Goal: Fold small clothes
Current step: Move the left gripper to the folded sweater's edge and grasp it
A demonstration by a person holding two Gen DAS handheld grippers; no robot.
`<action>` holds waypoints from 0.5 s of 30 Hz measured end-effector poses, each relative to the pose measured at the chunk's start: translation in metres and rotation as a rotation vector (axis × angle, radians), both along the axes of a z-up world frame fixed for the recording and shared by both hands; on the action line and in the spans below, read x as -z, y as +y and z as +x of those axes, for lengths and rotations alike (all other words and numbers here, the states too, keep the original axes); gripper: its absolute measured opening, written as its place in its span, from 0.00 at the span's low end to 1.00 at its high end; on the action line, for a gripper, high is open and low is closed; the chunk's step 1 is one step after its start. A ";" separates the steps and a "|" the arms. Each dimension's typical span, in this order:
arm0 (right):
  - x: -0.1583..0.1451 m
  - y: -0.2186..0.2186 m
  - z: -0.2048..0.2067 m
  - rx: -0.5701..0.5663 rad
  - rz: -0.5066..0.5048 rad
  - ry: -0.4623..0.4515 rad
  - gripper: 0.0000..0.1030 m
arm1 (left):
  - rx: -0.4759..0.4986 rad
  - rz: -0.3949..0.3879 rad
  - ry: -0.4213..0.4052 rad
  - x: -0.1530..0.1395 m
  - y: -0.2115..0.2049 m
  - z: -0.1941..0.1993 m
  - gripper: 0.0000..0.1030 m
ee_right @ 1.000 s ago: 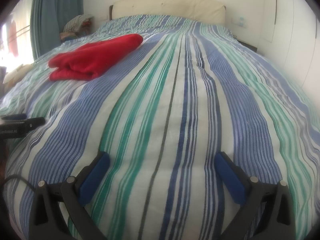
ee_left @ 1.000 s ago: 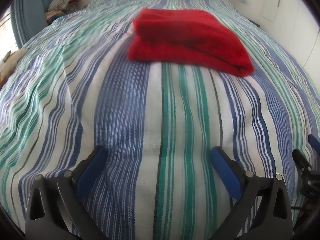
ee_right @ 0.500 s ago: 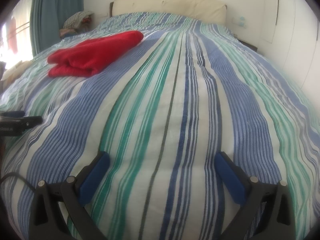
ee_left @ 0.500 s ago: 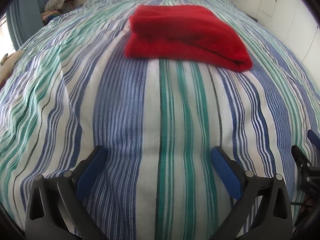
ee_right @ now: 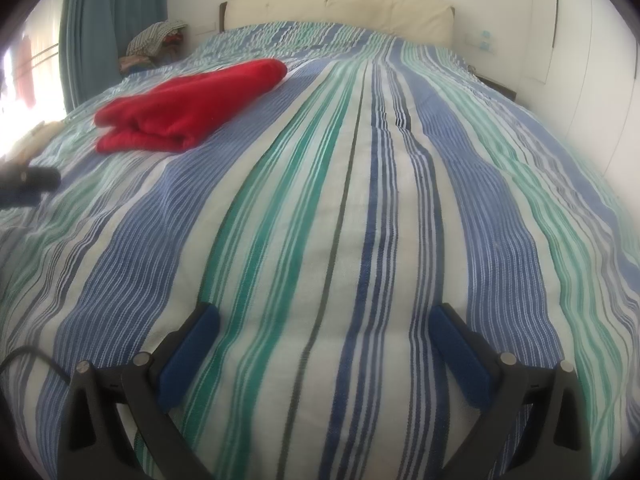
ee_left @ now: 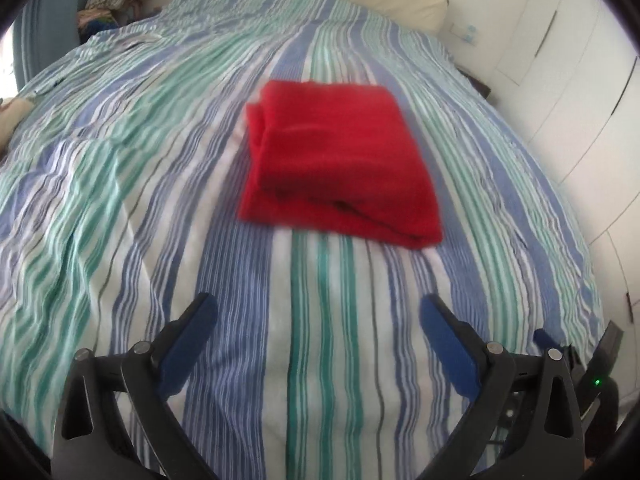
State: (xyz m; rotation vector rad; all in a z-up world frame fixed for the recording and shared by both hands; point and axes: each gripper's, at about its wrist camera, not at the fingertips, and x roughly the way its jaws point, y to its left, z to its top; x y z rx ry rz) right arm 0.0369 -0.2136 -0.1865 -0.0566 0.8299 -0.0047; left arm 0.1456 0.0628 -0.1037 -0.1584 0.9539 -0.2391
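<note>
A red garment (ee_left: 340, 164) lies folded into a thick rectangle on the striped bedspread (ee_left: 160, 184). It also shows in the right wrist view (ee_right: 188, 108) at the far left of the bed. My left gripper (ee_left: 316, 316) is open and empty, held above the bedspread short of the garment's near edge. My right gripper (ee_right: 324, 324) is open and empty over bare bedspread (ee_right: 360, 200), well to the right of the garment. The tip of the left gripper shows at the left edge of the right wrist view (ee_right: 32, 180).
A cream headboard (ee_right: 340, 8) stands at the far end of the bed. A pile of clothes (ee_right: 156, 40) sits by the blue curtain (ee_right: 112, 20) at the far left. White wardrobe doors (ee_left: 580, 80) line the right side.
The left gripper has risen and tilted, so the garment now sits lower and more central in its view. The right gripper has barely moved. Both stay open.
</note>
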 end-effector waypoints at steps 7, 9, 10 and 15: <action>-0.005 0.001 0.007 0.011 0.004 0.079 1.00 | 0.022 -0.048 -0.007 -0.034 -0.010 0.086 0.98; -0.011 0.001 0.012 -0.001 0.005 0.145 1.00 | 0.016 -0.024 0.017 -0.029 -0.010 0.110 0.98; -0.017 0.000 0.016 -0.006 0.011 0.177 1.00 | 0.011 -0.012 0.035 -0.025 -0.008 0.120 0.98; -0.072 -0.015 0.051 -0.070 0.205 0.128 0.99 | -0.048 -0.051 0.133 0.004 0.018 0.158 0.98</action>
